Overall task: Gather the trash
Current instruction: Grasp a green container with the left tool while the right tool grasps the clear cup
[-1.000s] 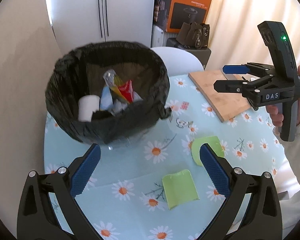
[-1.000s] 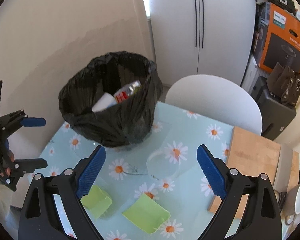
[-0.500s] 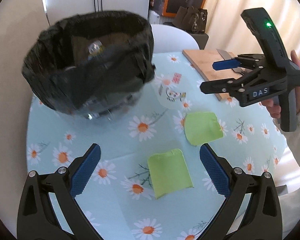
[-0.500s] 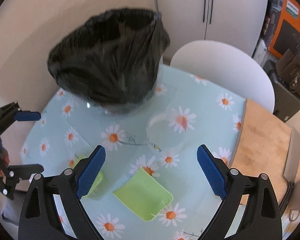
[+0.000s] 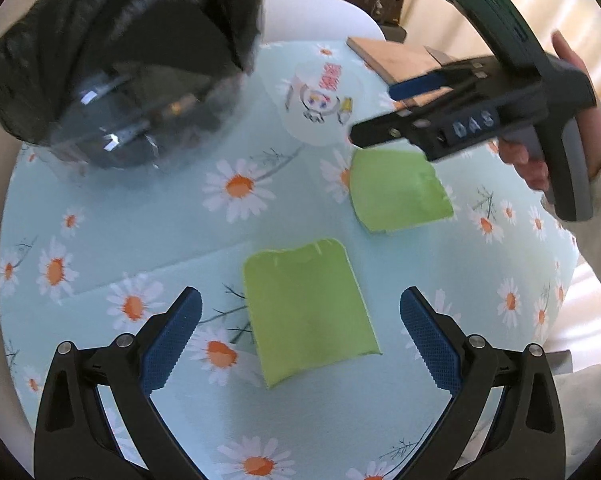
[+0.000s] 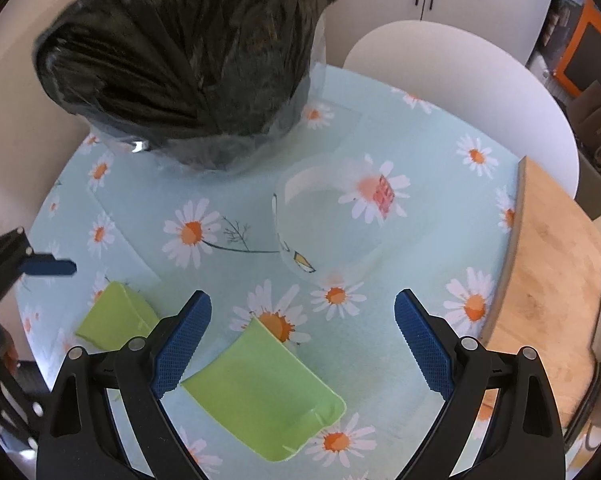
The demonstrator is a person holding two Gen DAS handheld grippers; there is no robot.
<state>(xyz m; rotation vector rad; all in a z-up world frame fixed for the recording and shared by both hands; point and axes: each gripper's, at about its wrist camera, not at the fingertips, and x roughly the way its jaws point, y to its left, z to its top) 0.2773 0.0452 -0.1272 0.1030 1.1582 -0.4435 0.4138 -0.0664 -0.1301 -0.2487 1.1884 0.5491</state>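
Blue ribbed pads line both fingers of the left hand-held gripper (image 5: 300, 336), which stands spread wide and empty above the table (image 5: 440, 264). Directly between and just ahead of its fingers lies a flat green scrap (image 5: 306, 306) on the daisy-print cloth. A second green scrap (image 5: 396, 190) lies farther out, near the first but not touching it.

The right hand-held gripper (image 6: 302, 340) is likewise spread wide, holding nothing. That second scrap (image 6: 264, 394) sits below and between its fingers, with the first scrap (image 6: 114, 316) off to its left. In the left wrist view the right hand-held gripper (image 5: 376, 114) hangs above the second scrap, gripped by a hand (image 5: 556, 136) in a pale sleeve; contact with the scrap cannot be confirmed.

Beyond the scraps, a clear plastic lid (image 6: 328, 220) with a printed label lies on the table. Farther back stands a bin lined with a black bag (image 6: 188, 60); its contents are not visible. A wooden cutting board (image 6: 556, 280) occupies the table's right edge, and a white chair back (image 6: 460, 76) stands behind the table.
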